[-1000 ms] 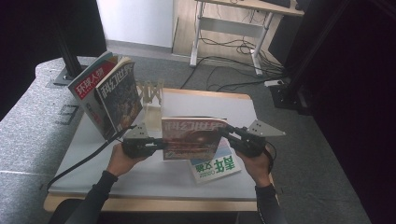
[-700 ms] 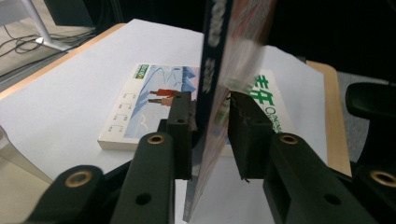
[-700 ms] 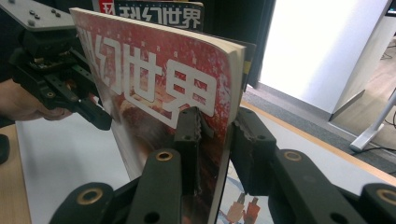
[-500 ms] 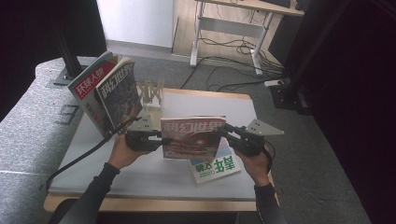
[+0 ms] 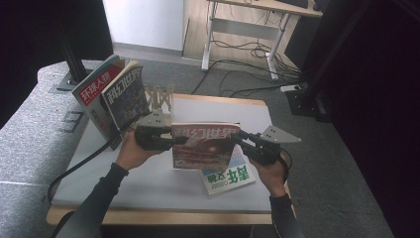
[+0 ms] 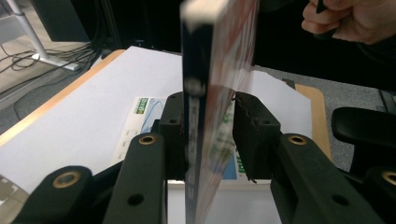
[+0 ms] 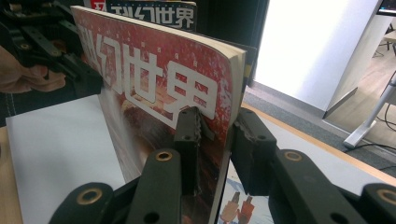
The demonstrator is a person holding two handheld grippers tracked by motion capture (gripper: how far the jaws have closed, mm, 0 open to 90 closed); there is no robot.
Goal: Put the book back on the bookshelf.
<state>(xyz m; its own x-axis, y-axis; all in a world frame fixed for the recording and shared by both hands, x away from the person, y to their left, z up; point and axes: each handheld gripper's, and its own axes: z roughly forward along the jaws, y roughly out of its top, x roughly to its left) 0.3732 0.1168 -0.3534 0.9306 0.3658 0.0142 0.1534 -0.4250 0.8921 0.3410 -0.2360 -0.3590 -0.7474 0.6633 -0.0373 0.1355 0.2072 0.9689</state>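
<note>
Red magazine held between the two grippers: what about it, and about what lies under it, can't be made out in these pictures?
- Red magazine: its back cover faces away in the high view; the left gripper view shows it edge-on and blurred.
- Green magazine flat on the table: its upper part is hidden behind the red magazine.
- Left gripper and right gripper: pad contact is masked by the pages.

High view overhead; gripper views close, sharing magazine [image 5: 203, 145].
</note>
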